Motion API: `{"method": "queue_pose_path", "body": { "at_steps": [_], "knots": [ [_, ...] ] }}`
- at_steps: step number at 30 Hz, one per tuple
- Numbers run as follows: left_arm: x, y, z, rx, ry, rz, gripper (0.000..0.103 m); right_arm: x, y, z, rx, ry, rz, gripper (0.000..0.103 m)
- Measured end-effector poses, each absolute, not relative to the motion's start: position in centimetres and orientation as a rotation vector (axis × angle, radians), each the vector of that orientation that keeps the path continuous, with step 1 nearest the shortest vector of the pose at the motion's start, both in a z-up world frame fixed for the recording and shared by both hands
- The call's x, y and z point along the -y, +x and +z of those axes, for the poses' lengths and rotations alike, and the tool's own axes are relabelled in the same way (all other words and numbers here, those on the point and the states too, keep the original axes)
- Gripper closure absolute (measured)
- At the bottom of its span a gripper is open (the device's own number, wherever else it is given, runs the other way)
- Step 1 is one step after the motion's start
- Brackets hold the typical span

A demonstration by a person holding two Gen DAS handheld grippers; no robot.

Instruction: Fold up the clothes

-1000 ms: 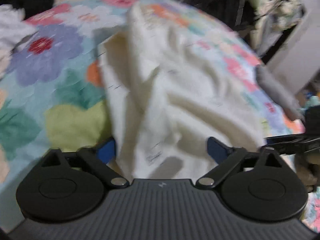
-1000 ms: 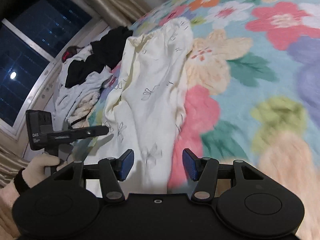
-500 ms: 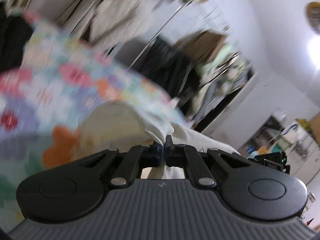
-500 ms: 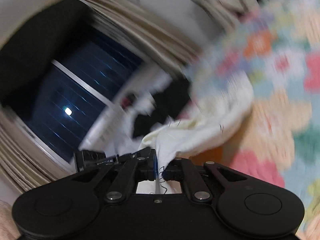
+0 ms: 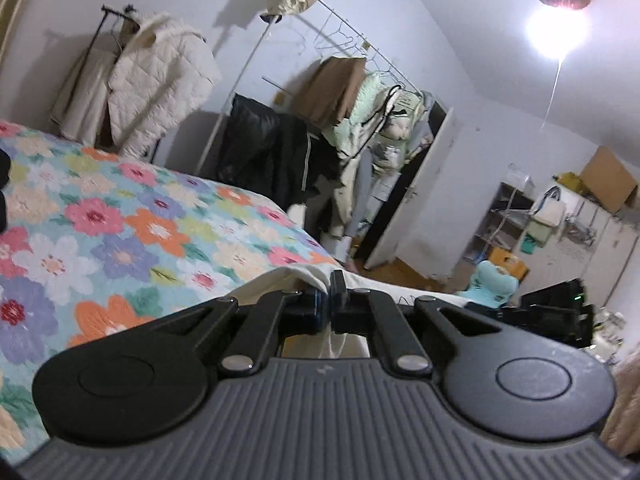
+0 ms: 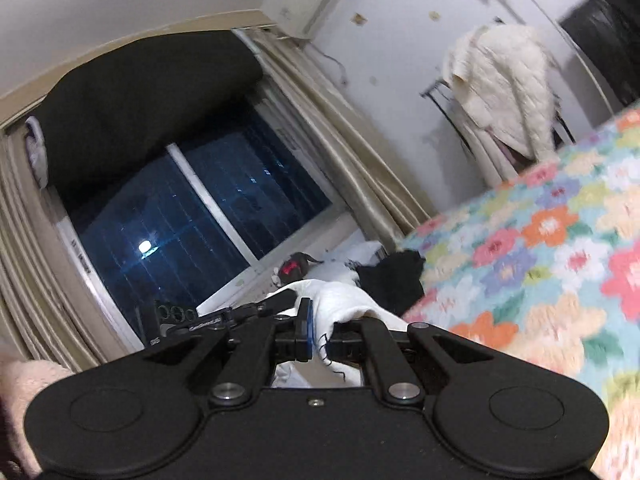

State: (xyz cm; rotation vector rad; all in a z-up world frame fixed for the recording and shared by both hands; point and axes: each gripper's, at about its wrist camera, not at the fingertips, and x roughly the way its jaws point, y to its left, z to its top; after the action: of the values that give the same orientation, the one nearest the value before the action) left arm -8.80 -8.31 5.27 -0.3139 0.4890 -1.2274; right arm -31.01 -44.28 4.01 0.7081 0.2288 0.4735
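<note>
Where the left gripper [image 5: 329, 307] closes, its two fingers pinch a fold of the cream garment [image 5: 280, 280] between them, and the cloth bunches up just past the fingertips. From that pinch the fabric runs sideways, out to either side of the gripper, above the near edge of the floral bedspread [image 5: 120, 232]; more of it hangs down behind the fingers toward the gripper body. The right gripper [image 6: 319, 338] is likewise clamped on the same cream garment [image 6: 344, 300], which humps up over its fingertips and shows thin dark printed marks near the pinch. The garment's full length and which way it points cannot be told, since only the gripped edges show. In the right wrist view the left gripper [image 6: 224, 318] appears off to the left of the cloth, with small white lettering on its side too small to read. A black garment [image 6: 394, 280] lies on the floral bedspread [image 6: 540, 260] beyond the cream cloth, near the dark window [image 6: 192, 216]. A white quilted jacket [image 5: 160, 80] hangs past the bedspread's far edge.
</note>
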Motion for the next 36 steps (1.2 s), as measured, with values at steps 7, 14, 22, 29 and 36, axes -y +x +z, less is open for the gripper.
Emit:
{"method": "queue_pose_path", "body": {
  "at_steps": [7,14,22,29,36],
  "knots": [
    [13.0,-3.2,3.3,-0.576,-0.334,-1.158,0.099,46.7,-30.1,2.6,-0.274,0.740,0.397,0.096],
    [15.4,-1.6,4.7,-0.420,-0.382,-1.219,0.099,52.0,-23.4,1.2,-0.227,0.747,0.273,0.096],
    [12.9,-4.9,-2.2,-0.615,-0.427,-1.220,0.099,50.3,-28.4,2.8,-0.128,0.499,0.296,0.094],
    [10.5,-8.7,-14.6,-0.901,-0.357,-1.081,0.099,45.9,-34.8,-10.5,-0.416,0.724,0.239,0.094],
    [9.6,-9.3,-15.5,-0.921,-0.378,-1.037,0.096,44.3,-35.9,-15.7,-0.520,0.782,0.206,0.094]
  ]
}}
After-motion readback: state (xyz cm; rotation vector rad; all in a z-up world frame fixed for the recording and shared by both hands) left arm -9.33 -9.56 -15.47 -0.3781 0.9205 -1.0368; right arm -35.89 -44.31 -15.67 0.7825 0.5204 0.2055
